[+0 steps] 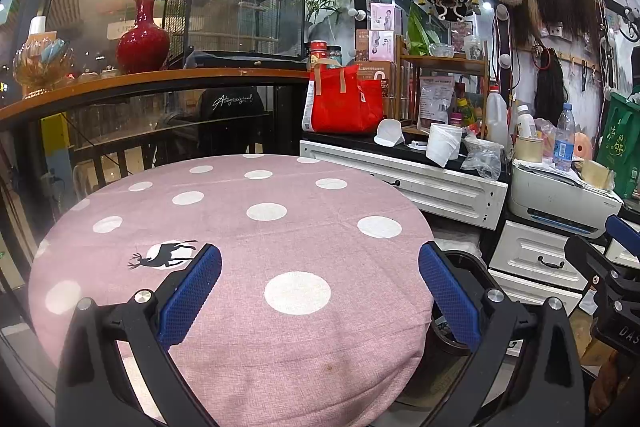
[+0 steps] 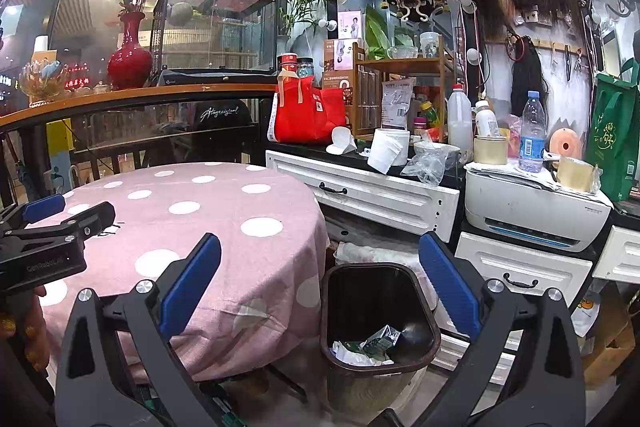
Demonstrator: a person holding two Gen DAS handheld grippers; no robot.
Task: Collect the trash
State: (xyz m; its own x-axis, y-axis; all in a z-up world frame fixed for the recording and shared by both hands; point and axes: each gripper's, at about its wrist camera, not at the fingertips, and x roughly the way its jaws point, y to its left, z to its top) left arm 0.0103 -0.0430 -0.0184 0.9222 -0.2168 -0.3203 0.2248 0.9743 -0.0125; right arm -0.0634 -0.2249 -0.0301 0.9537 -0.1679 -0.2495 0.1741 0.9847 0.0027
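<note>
I hold my left hand-held gripper [image 1: 320, 291] level over the round bench [image 1: 240, 227], its blue pads spread wide with nothing between them. The pink dotted cloth below it is bare, so I judge the bench is already cleared and this hand is only waiting. My right hand-held gripper [image 2: 320, 291] is just as wide apart and empty, and I keep it off the bench edge, above the dark bin [image 2: 416, 307] that stands on the floor just beside the bench. That is where the trash [image 2: 366, 347] lies: crumpled white paper and a small green carton at the bottom of the bin. Holding this hand over the bin's mouth makes sense if a drop has been made there, though that is only my reading.

From the left view only a sliver of the bin's rim shows past the cloth, behind my right-hand finger, so its contents are hidden from that side. From the right view the left hand-held gripper appears at the frame's edge, cut off. The cluttered white cabinet [image 2: 380, 195] holds a clear plastic bag [image 2: 428, 159] and paper cups; whether those count as trash I cannot tell. The floor under the bench is hidden by the cloth.
</note>
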